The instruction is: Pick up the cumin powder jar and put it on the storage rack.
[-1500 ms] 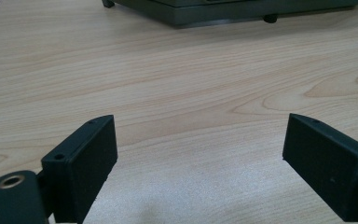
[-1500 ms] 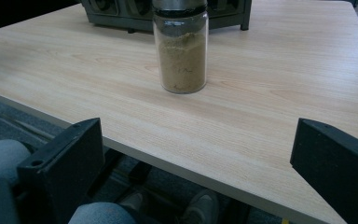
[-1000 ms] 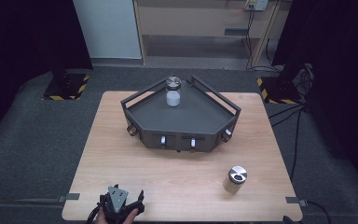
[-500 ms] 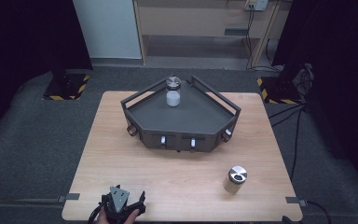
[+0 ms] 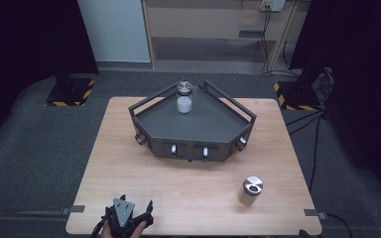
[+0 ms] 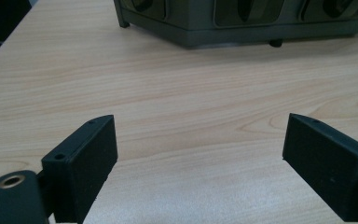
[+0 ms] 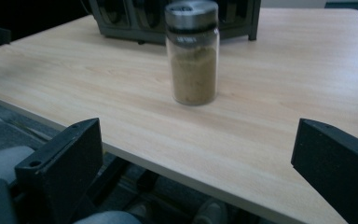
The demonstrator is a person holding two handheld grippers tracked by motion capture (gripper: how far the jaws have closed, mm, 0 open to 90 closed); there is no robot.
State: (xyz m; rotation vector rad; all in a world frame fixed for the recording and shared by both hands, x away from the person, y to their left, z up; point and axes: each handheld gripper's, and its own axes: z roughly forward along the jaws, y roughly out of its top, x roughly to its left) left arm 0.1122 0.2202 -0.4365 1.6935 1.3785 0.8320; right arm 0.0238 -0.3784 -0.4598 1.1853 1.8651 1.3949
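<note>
We see a light wooden surface (image 5: 193, 183) from above, set on a grey carpeted floor (image 5: 34, 148). On its far half stands a dark, wedge-shaped rack (image 5: 193, 126) with a raised rail round its flat top and small knobs along its front face. At the back corner of the rack's top stands a jar of white powder (image 5: 184, 96) with a metal lid, upright.

Nearer to us, toward the right edge of the surface and well apart from the rack, stands a second jar (image 5: 250, 191), upright, with a silver lid. In the right gripper view we see it holds tan powder (image 7: 192, 51) and that it sits on the wood ahead of the jaws, with the rack behind it.

Our left gripper (image 5: 125, 217) sits at the near left edge of the surface, a hand (image 5: 124, 232) under it and its grey plate on top. In its own view the jaws stand wide apart over bare wood, holding nothing.

Our right gripper (image 7: 196, 168) hangs just off the near edge of the surface, its jaws wide and holding nothing.
</note>
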